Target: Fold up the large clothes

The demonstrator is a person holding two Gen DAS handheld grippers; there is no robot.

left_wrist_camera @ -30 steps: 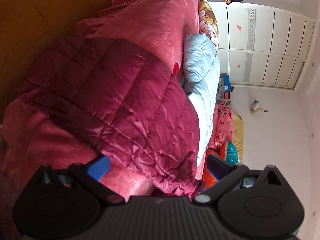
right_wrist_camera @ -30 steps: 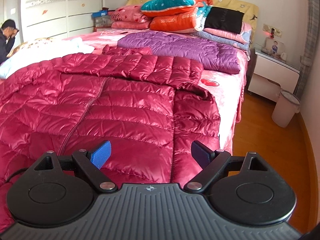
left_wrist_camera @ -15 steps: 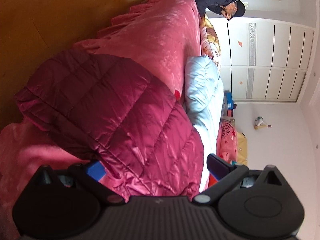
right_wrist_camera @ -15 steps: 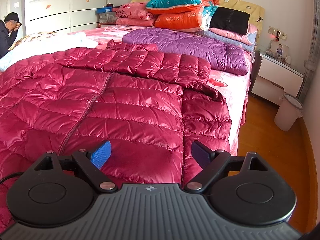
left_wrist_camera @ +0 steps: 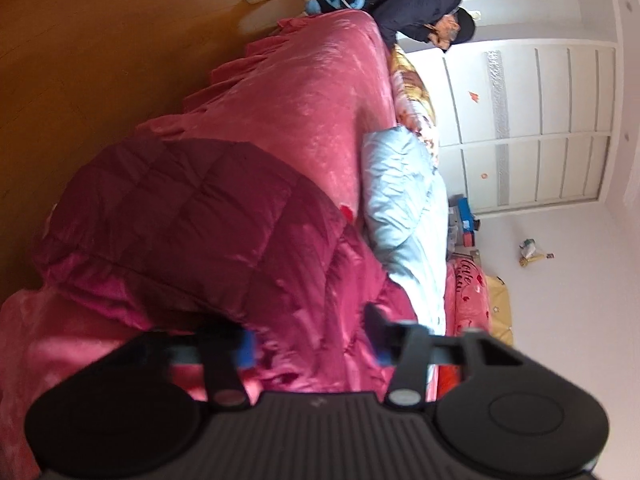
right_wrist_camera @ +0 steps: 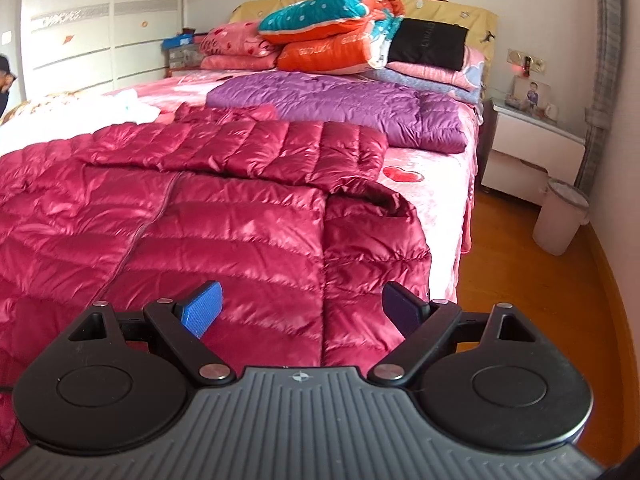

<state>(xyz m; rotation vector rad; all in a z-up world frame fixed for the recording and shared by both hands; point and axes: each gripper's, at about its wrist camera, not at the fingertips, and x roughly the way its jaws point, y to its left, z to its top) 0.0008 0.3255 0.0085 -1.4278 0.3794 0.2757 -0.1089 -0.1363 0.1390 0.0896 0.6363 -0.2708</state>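
Closing my left tongs [left_wrist_camera: 312, 340] on a fold of the red down jacket [left_wrist_camera: 192, 216] at lower centre; the fabric bunches between the jaws. Right tongs [right_wrist_camera: 302, 308] hang released above the jacket spread across the bed [right_wrist_camera: 432, 160]. Next, I judge, comes lifting this edge across.

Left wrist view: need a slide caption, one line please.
Left gripper closing on the dark red down jacket's edge on the pink bed.

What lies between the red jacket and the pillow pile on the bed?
A purple jacket lies between the red jacket and the pillow pile, seen in the right wrist view.
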